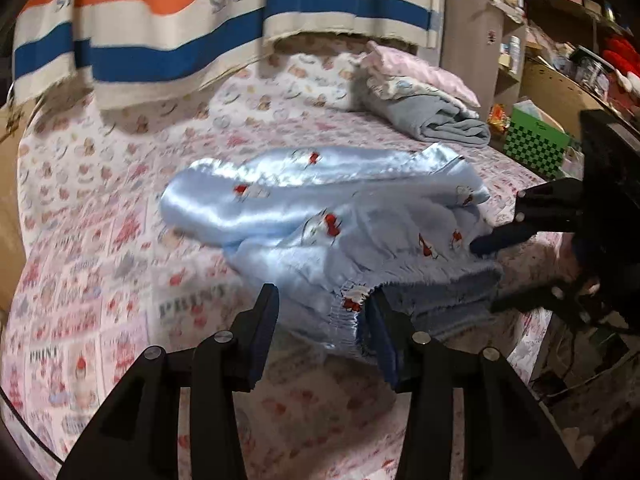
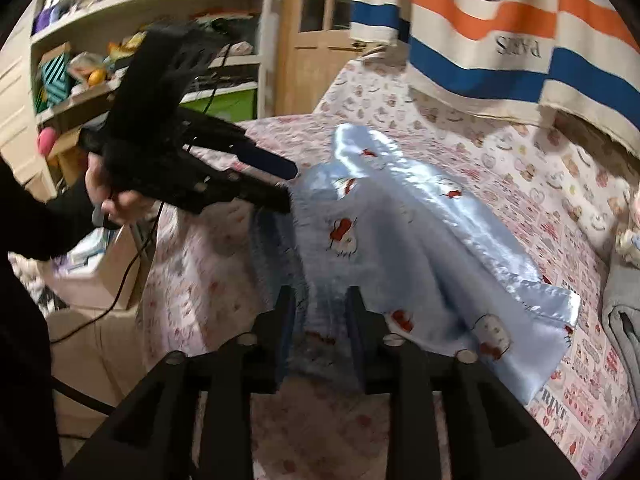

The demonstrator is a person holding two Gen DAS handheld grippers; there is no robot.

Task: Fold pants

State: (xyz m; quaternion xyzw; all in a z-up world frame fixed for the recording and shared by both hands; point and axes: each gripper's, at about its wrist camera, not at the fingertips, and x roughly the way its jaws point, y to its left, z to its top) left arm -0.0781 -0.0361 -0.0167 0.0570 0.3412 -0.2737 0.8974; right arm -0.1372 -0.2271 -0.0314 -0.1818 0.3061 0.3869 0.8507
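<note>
Light blue satin pants (image 1: 320,208) with red-and-white cartoon prints lie crumpled on the patterned bed sheet (image 1: 100,248). Their gathered waistband (image 1: 352,304) faces me. My left gripper (image 1: 322,316) hovers at the waistband's near corner, and the cloth sits between its parted fingers without being pinched. My right gripper (image 2: 322,312) stands at the other end of the waistband (image 2: 320,292), its jaws also apart over the cloth. Each gripper shows in the other's view: the right gripper (image 1: 504,220) at the right, the left gripper (image 2: 290,184) held by a hand (image 2: 116,196).
A striped orange, blue and cream cloth (image 1: 180,32) hangs over the far side of the bed. Folded grey and pink bedding (image 1: 432,100) is piled at the far right corner. Shelves (image 2: 120,40) and boxes (image 1: 536,140) crowd the bedside, and a cable (image 2: 132,264) trails off the left gripper.
</note>
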